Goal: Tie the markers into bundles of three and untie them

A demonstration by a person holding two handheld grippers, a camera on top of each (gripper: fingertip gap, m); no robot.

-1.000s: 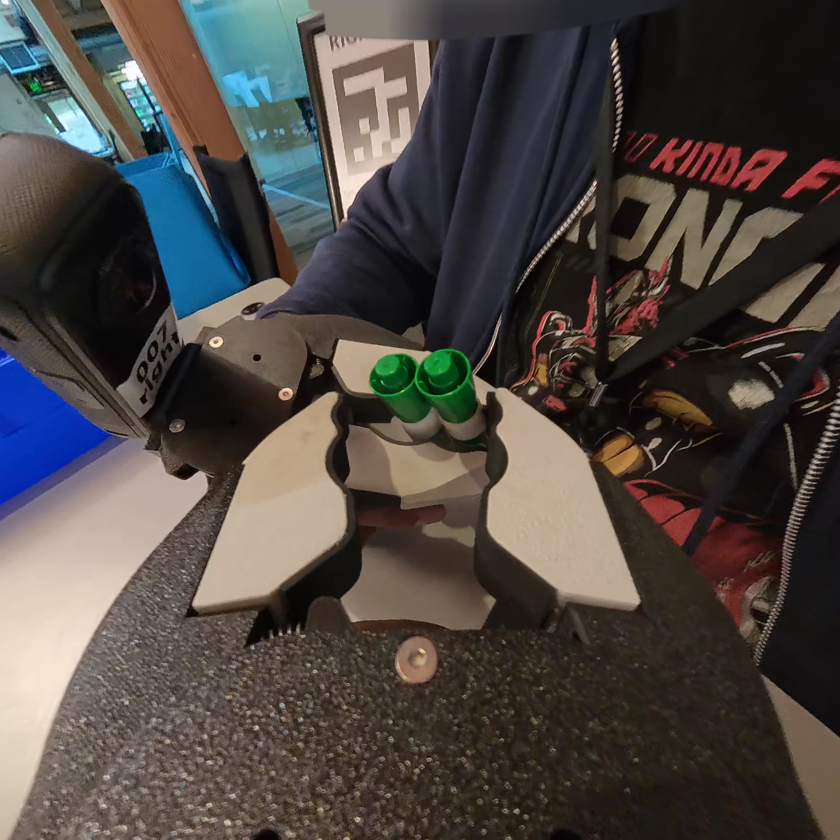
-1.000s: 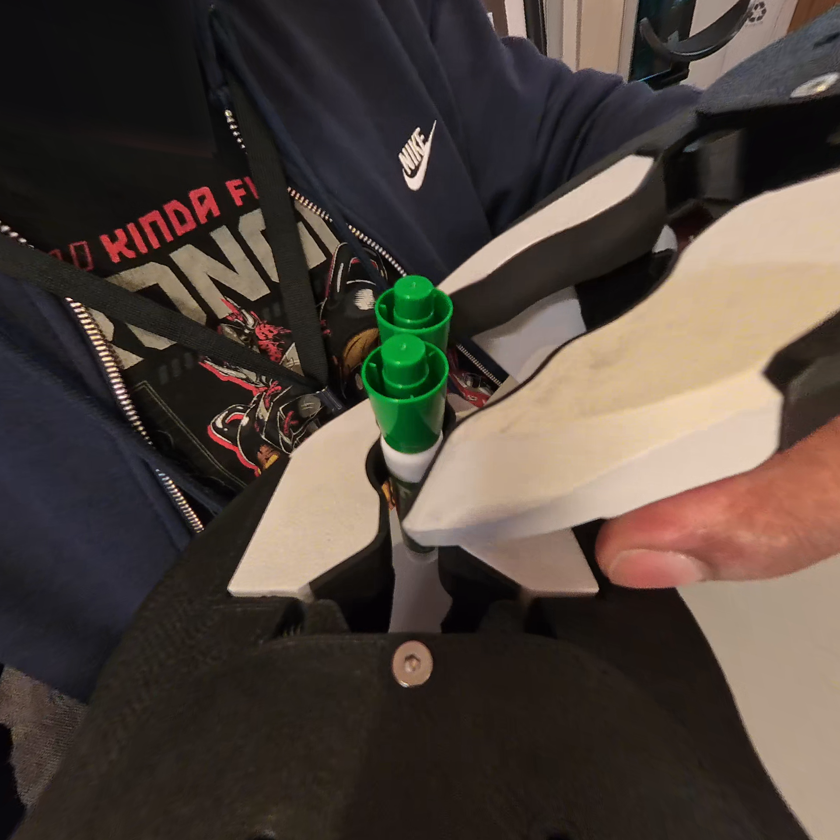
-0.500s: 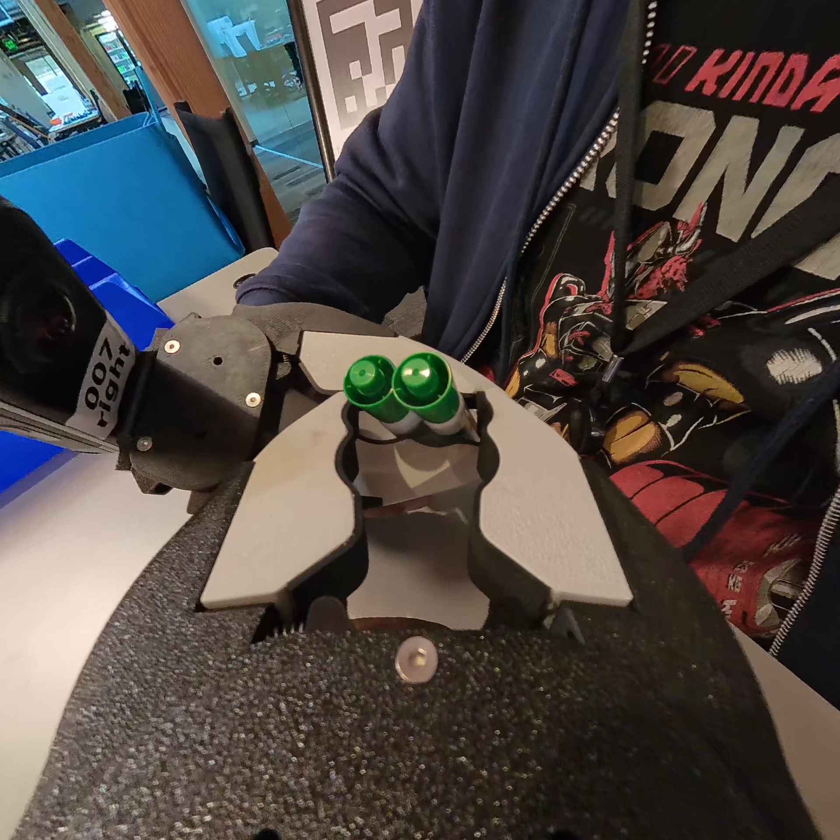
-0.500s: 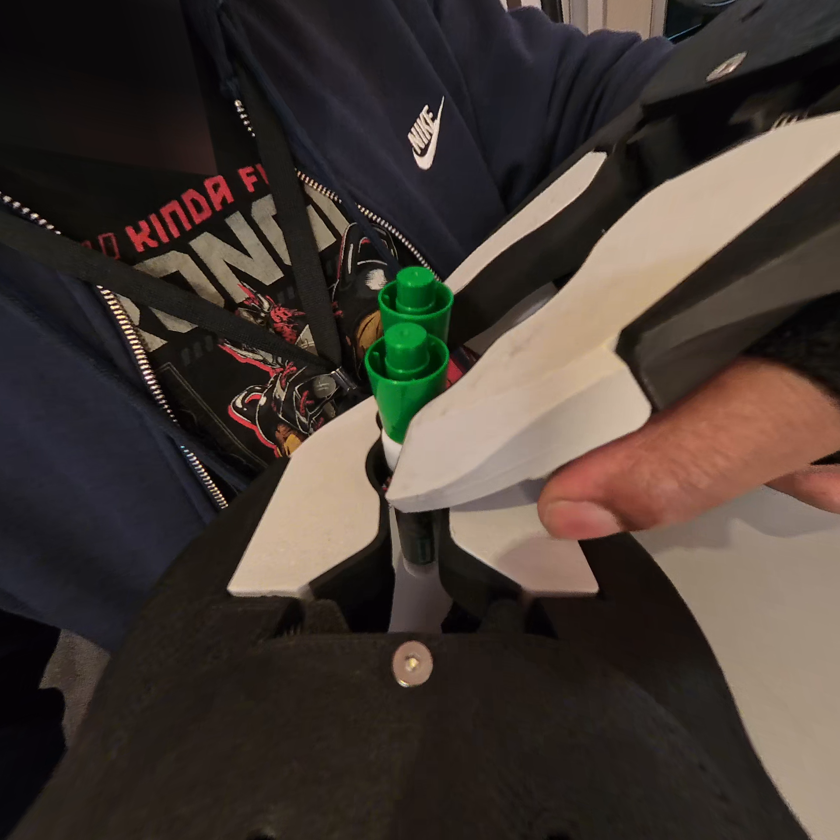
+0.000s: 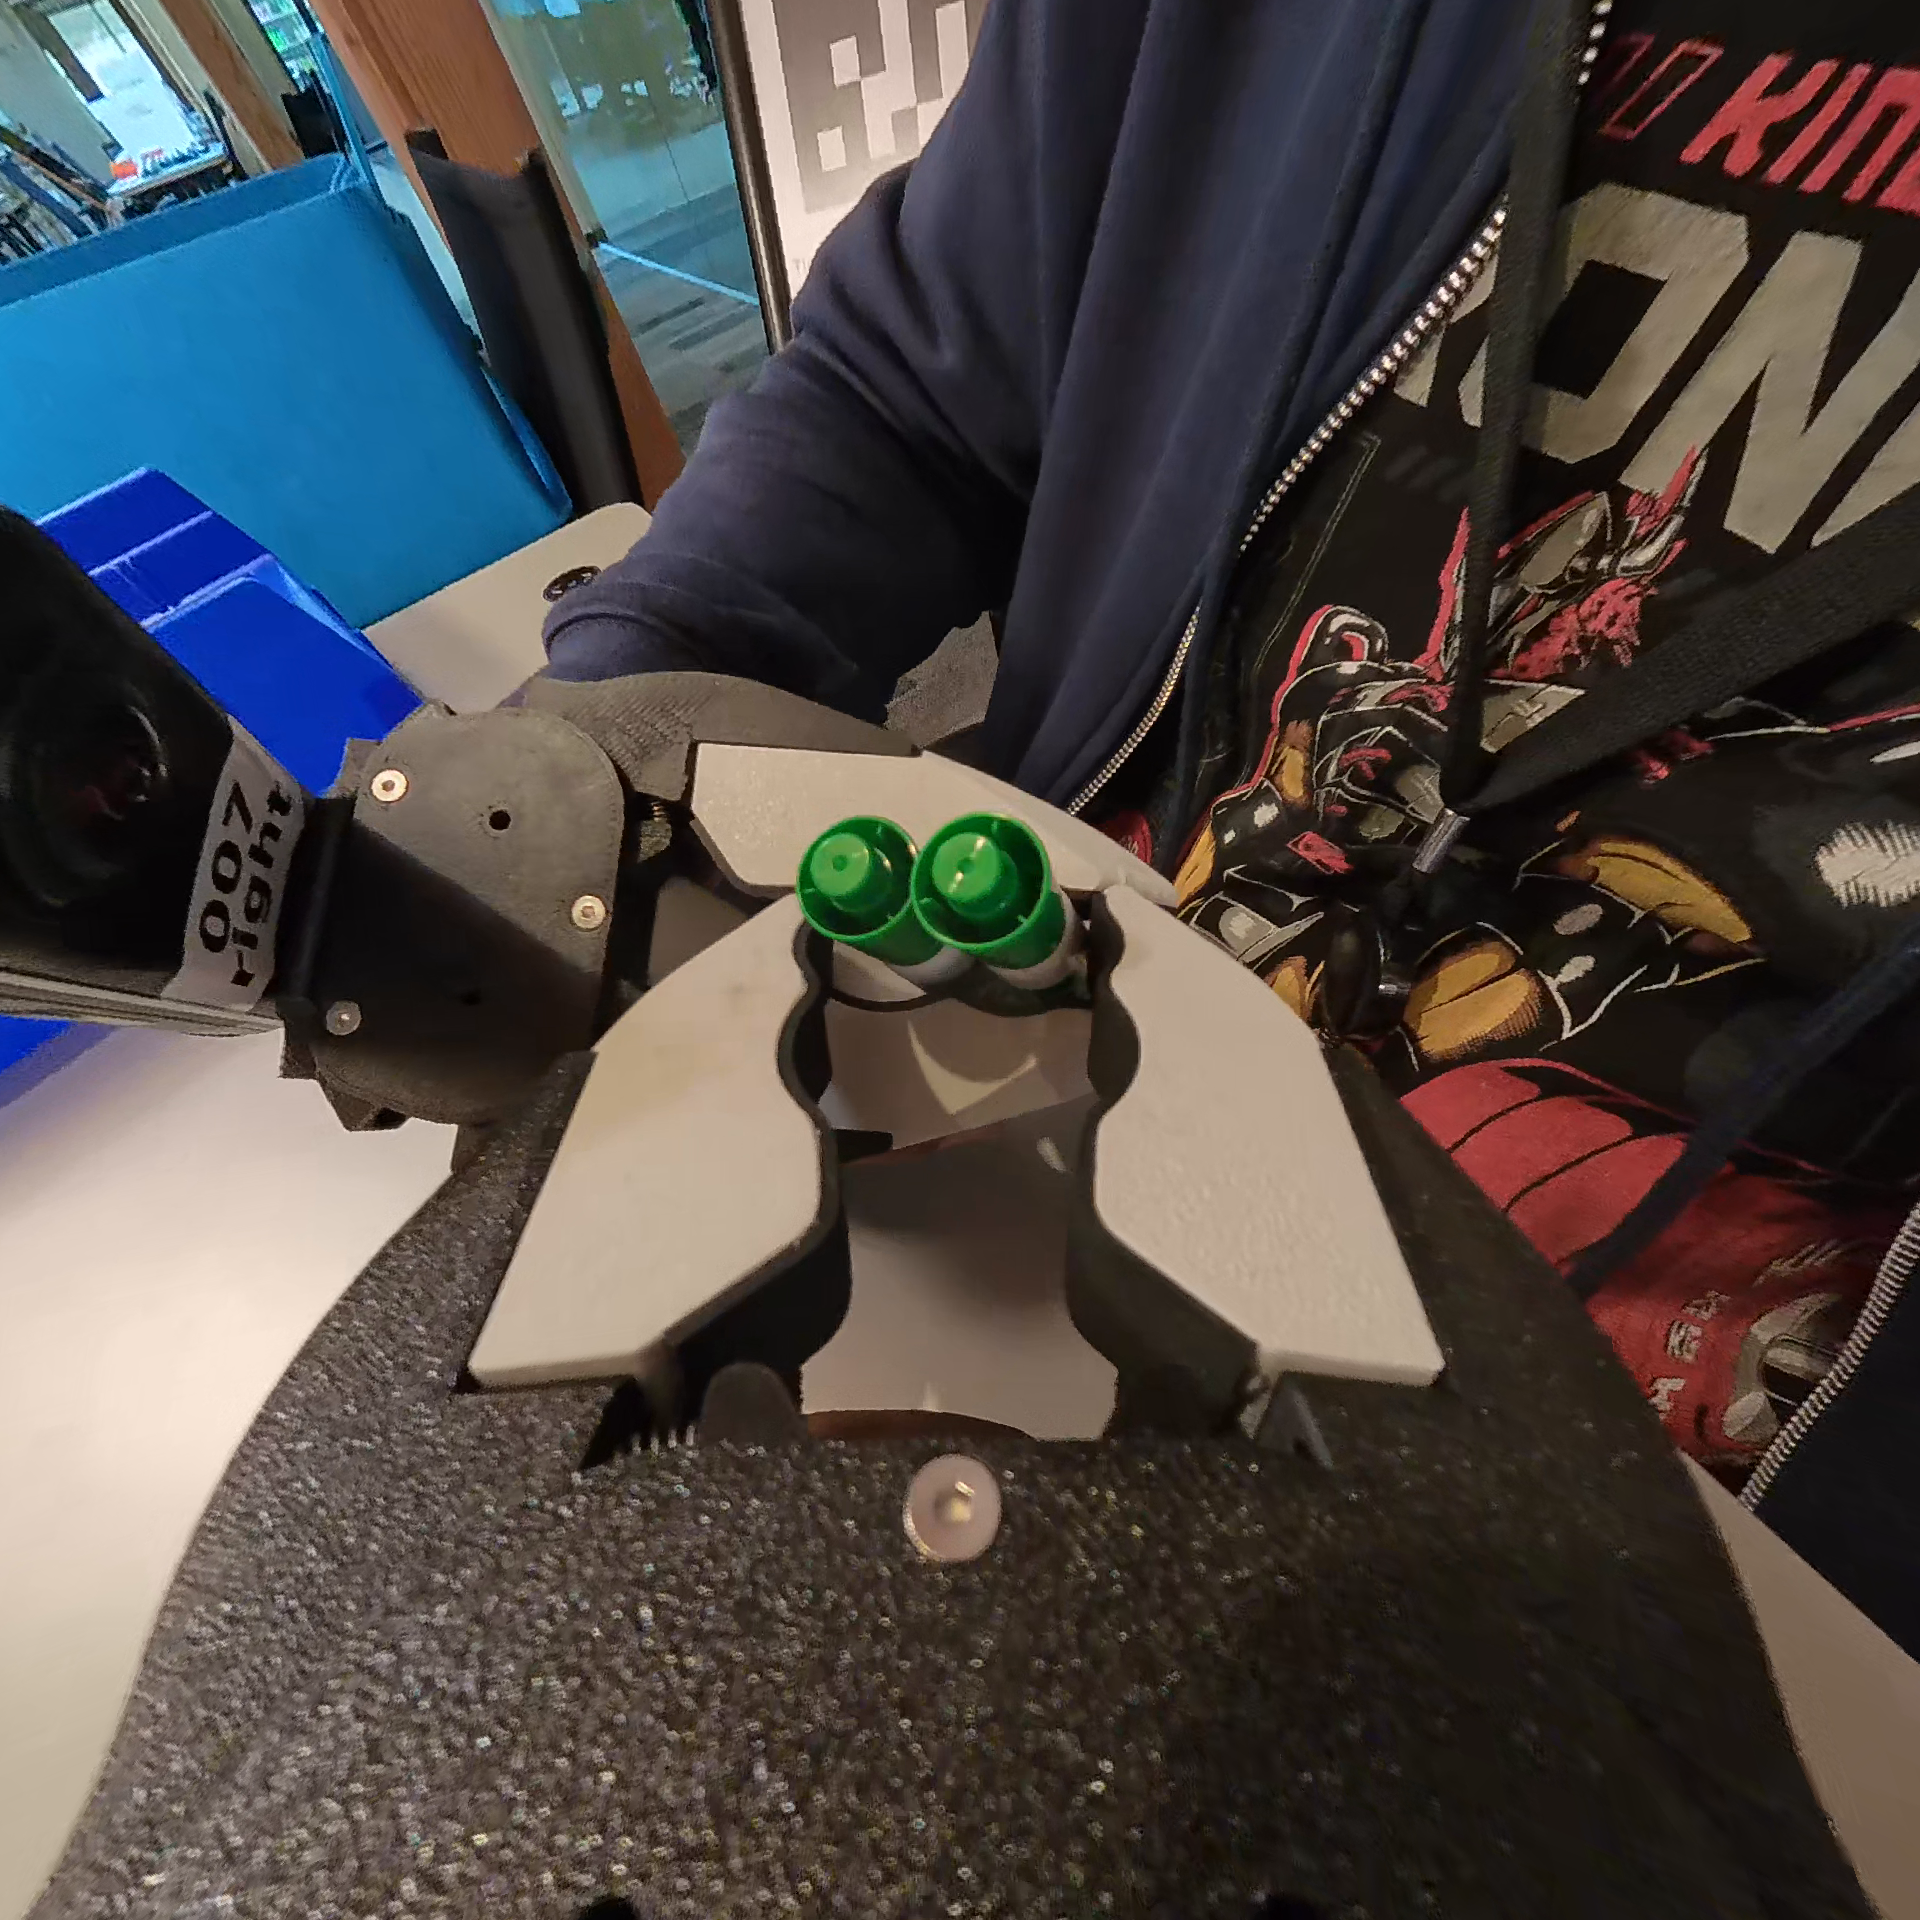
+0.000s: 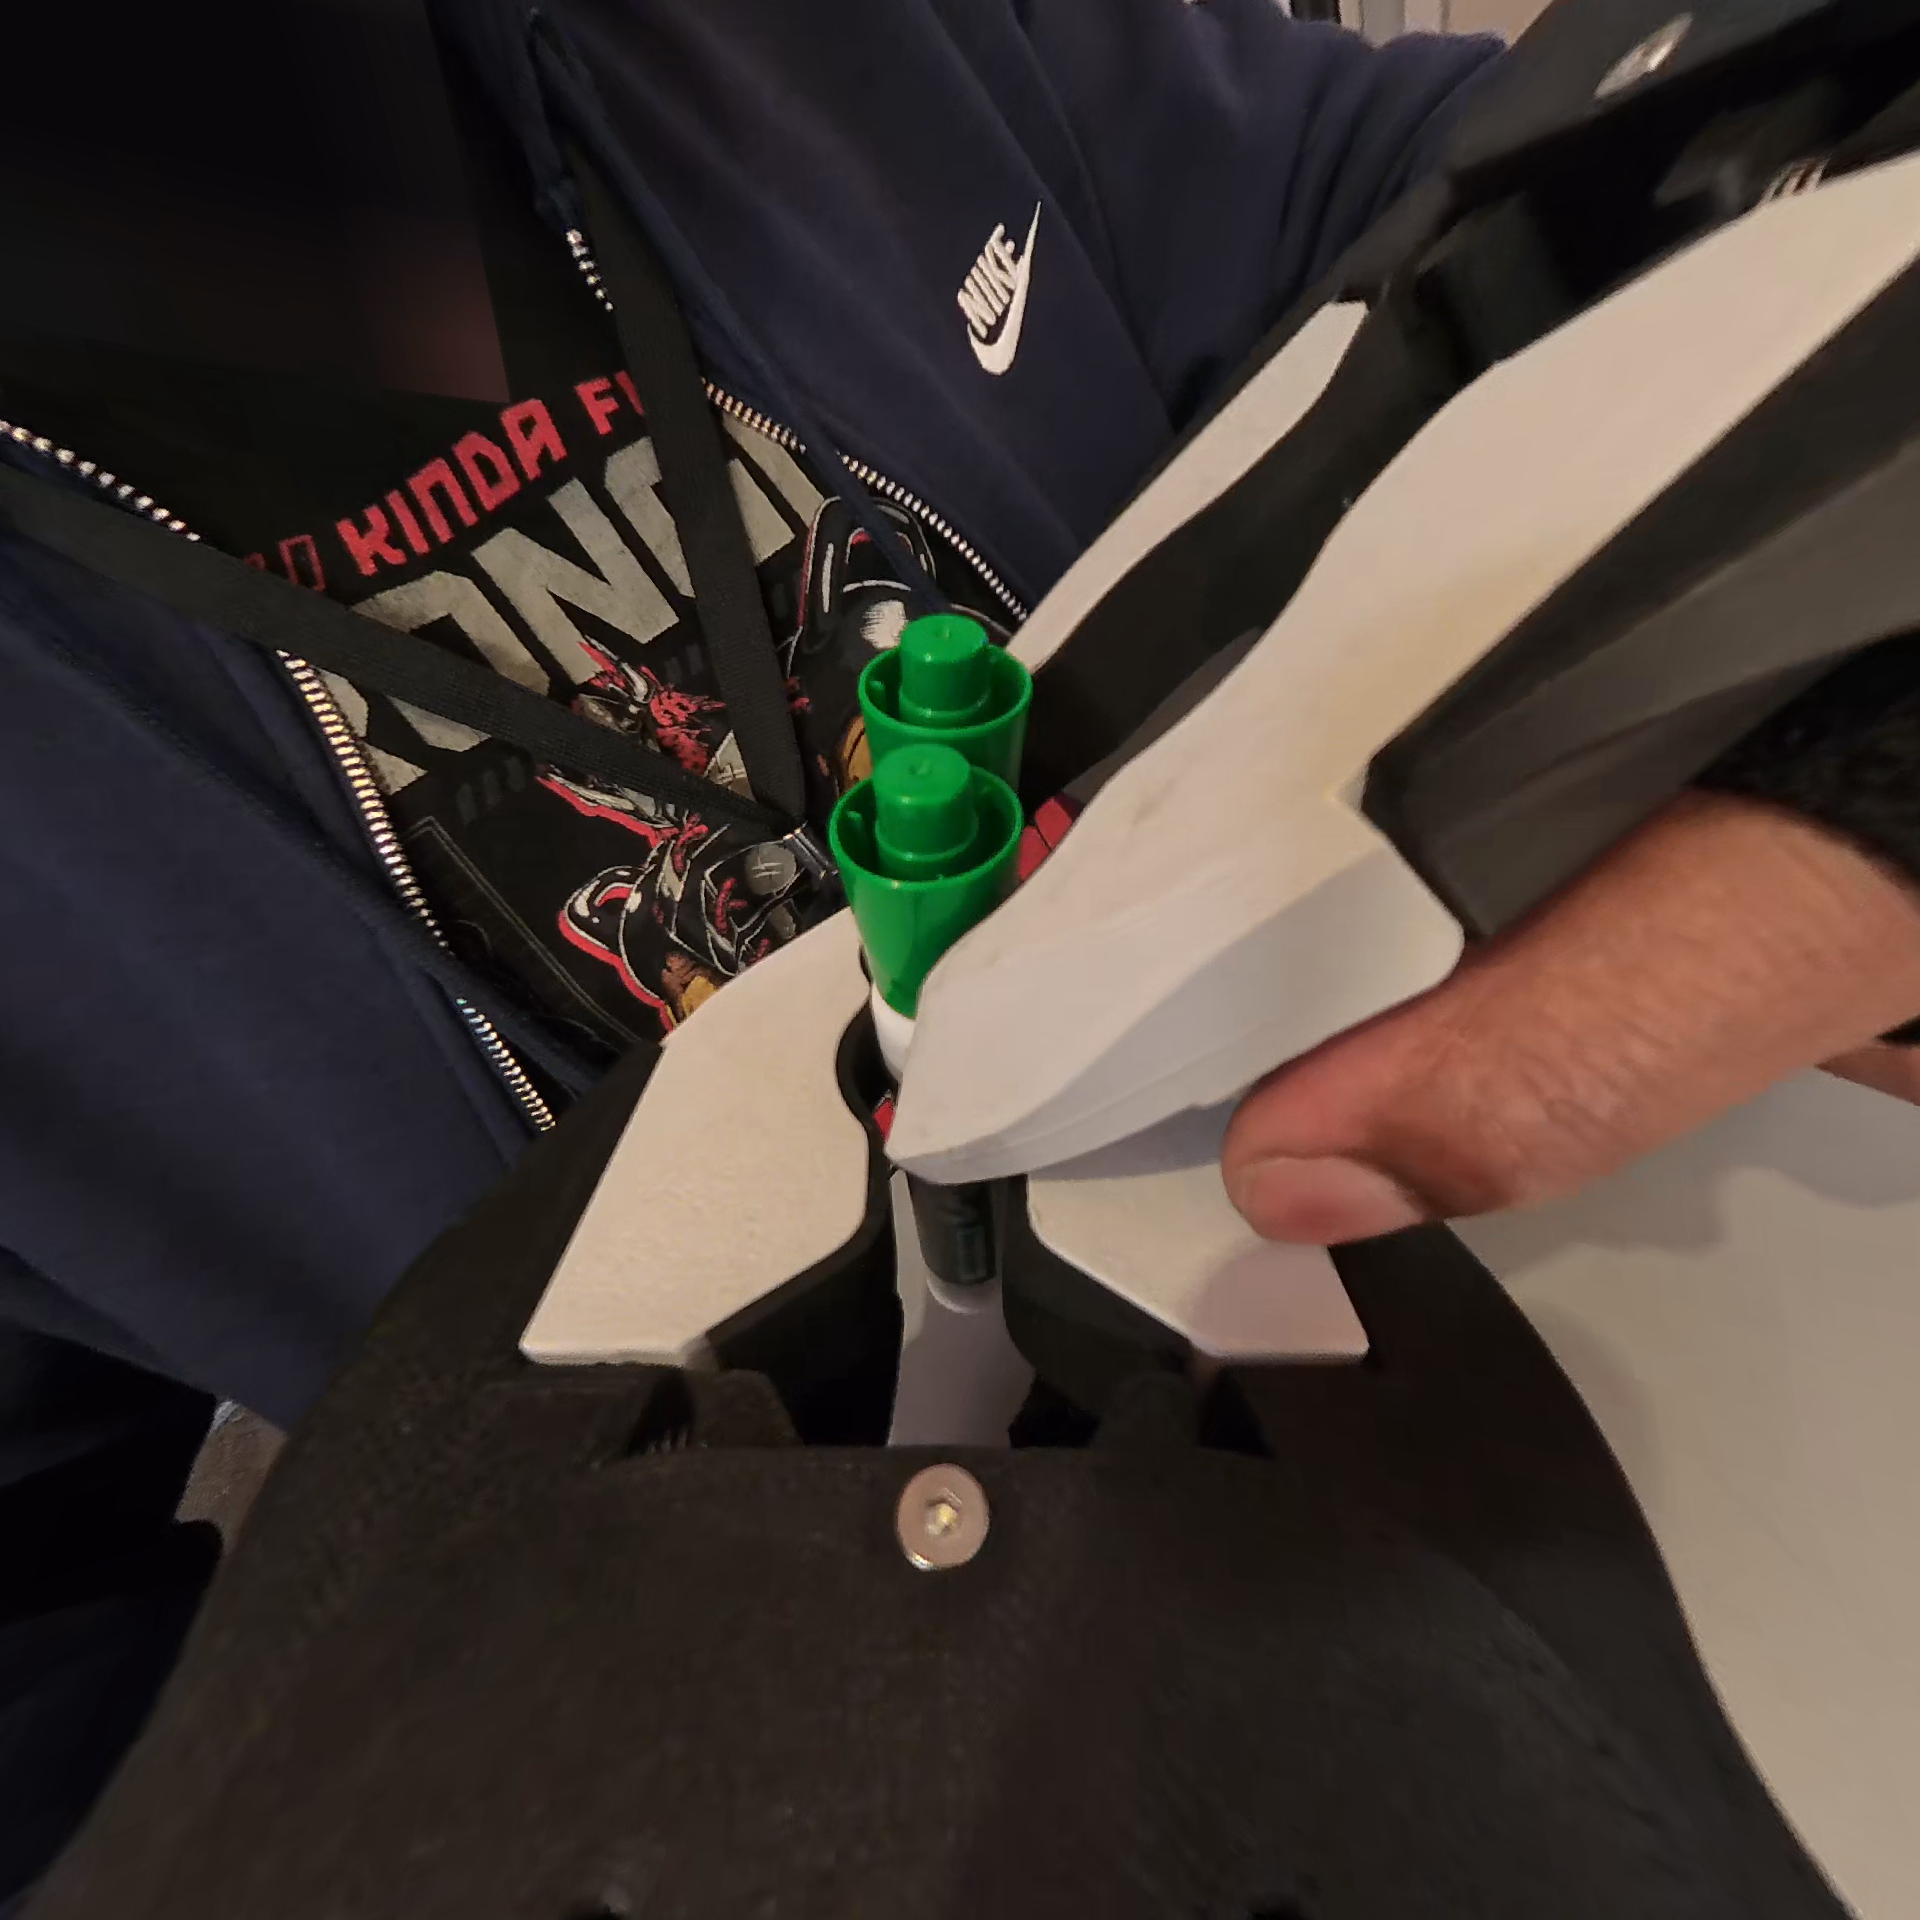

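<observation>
Standing side by side: two green-capped markers, two grippers.

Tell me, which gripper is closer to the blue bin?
The right gripper. Its body reaches out toward the blue bin, while the left gripper sits farther over, with its jaws around the green markers.

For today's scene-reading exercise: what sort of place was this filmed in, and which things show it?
Probably an indoor office or lab workspace: a white table, blue storage bins beside it, and glass doors or windows behind.
</observation>
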